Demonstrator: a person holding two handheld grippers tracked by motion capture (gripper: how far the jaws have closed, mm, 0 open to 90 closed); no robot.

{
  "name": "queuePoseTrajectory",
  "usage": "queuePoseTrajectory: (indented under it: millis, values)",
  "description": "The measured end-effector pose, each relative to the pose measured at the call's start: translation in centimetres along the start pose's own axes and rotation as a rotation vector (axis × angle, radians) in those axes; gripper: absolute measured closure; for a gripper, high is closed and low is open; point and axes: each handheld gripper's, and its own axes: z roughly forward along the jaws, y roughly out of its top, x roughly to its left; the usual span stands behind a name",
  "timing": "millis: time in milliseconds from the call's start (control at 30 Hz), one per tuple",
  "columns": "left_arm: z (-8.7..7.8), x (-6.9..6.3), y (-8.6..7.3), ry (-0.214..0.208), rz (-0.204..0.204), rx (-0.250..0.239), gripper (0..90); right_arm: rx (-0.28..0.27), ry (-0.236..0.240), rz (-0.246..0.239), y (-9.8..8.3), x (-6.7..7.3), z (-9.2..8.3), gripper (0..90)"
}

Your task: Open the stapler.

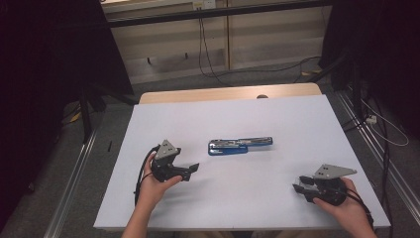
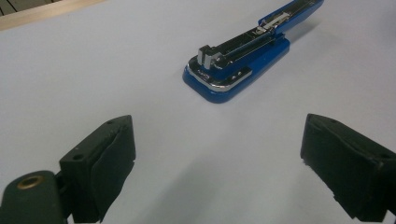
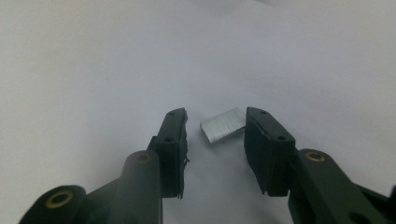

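Blue stapler, one, lies open near the middle of one white tabletop; one silver strip of staples lies well to its right. Grey floor, cables and dark curtains surround the tabletop. Two tools are in use. The left hand-held gripper, jaws wide and empty, sits near the stapler's chrome end. The right hand-held gripper, jaws narrower, brackets the staples, its right pad beside them; contact is unclear.

The left gripper rests near left, jaws wide apart; the right gripper sits near right, jaws part-closed, gap between.
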Motion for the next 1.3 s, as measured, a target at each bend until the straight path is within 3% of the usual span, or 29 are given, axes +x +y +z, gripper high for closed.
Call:
queuePoseTrajectory:
  millis: [133,700,800,900,1067,1300]
  values:
    - [0.01,-0.01,0.03,0.002,0.001,0.002,10.4,0.000,-0.020,-0.003,0.30,0.11,0.42,57.9]
    - [-0.17,0.13,0.04,0.007,-0.003,-0.005,10.4,0.011,-0.068,0.027,-0.04,-0.56,-0.34,70.3]
    - [-0.18,0.14,0.06,0.005,-0.005,-0.007,10.4,-0.003,-0.051,0.052,-0.06,-0.50,-0.20,68.1]
    - [-0.14,0.17,0.05,0.007,0.001,0.000,10.4,0.005,-0.060,0.043,0.13,-0.26,0.07,67.9]
    - [-0.16,0.21,0.05,0.006,0.000,-0.003,10.4,0.006,-0.070,0.045,0.29,-0.40,0.24,77.9]
    - [-0.16,0.24,0.06,0.006,0.001,-0.005,10.4,0.013,-0.050,0.036,0.41,-0.57,0.29,79.0]
